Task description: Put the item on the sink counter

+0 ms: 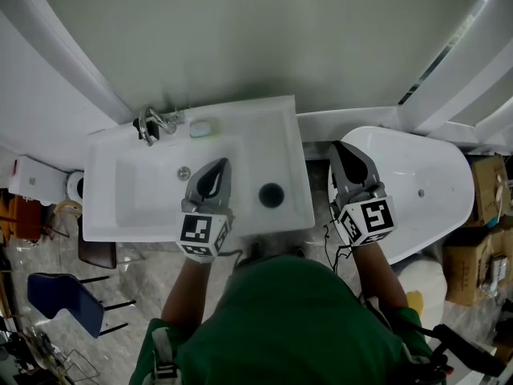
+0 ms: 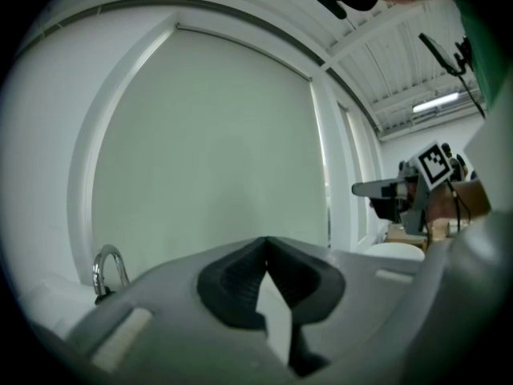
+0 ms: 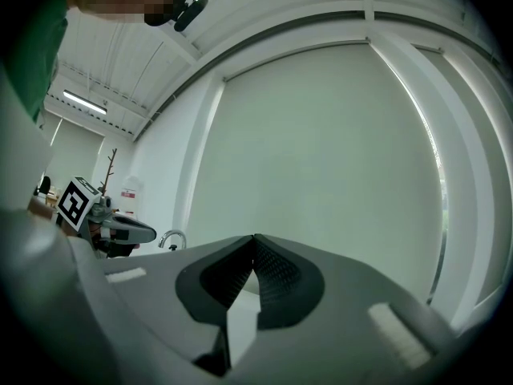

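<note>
Looking down, head view: a white sink (image 1: 280, 135) stands against the wall, with a white bathtub (image 1: 433, 183) close on its right.
Item, head view: a pale green bar (image 1: 202, 128) lies flat on the sink's back ledge, just beside the chrome faucet (image 1: 151, 123); neither gripper touches it.
Basin, head view: the drain (image 1: 183, 172) sits near the middle. A dark round spot (image 1: 271, 194) shows on the flat counter right of the basin; I cannot tell whether it is a hole or an object.
Left gripper, head view: the left gripper (image 1: 222, 165) hovers over the right part of the basin with its tips towards the wall, near the drain and apart from the bar.
Right gripper, head view: the right gripper (image 1: 341, 152) hangs past the sink's right edge, between the sink and the bathtub.
Surroundings, head view: the person's green top (image 1: 296, 319) fills the bottom edge. A blue chair (image 1: 64, 299) stands on the floor at the left and cardboard boxes (image 1: 485, 187) at the far right.
Left gripper view: the left gripper (image 2: 266, 241) has its jaws closed, dark pads meeting at the tips with nothing between them. The faucet (image 2: 108, 269) shows low at the left and the right gripper (image 2: 405, 192) at the right.
Right gripper view: the right gripper (image 3: 254, 237) also has its jaws pressed together and empty. The faucet (image 3: 171, 238) and the left gripper (image 3: 116, 231) show at the left.
</note>
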`<state>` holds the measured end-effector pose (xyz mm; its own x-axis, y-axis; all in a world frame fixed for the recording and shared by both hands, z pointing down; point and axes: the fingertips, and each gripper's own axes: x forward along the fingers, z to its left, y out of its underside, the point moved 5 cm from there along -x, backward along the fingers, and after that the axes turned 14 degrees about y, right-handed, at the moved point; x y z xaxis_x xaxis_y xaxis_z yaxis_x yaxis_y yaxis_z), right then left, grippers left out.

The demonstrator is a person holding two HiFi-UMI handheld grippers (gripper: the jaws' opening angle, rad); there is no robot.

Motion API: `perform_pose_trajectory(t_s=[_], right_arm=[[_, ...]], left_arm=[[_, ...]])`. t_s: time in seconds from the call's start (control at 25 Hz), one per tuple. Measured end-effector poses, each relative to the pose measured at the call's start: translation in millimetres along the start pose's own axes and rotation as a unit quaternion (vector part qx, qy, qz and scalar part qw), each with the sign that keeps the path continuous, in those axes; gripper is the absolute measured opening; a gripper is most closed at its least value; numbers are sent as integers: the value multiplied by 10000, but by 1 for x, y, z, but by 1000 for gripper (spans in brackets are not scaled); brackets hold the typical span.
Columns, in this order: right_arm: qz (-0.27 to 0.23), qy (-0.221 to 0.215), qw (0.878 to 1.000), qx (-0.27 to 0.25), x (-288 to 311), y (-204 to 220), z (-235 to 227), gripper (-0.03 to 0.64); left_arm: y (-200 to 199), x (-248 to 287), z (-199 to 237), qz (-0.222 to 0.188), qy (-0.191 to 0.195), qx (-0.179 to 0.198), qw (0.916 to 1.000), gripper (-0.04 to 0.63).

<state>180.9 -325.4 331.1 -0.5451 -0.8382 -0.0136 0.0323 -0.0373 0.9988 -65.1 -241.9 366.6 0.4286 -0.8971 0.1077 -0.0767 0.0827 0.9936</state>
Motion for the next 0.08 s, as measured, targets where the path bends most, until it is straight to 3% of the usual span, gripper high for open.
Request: perform_pose_trajectory(t_s=[0.08], right_arm=[[2,3,10000,-19,1,-2,3,-3]], left_arm=[[0,-2,1,-3,17,-12,10000,-2]])
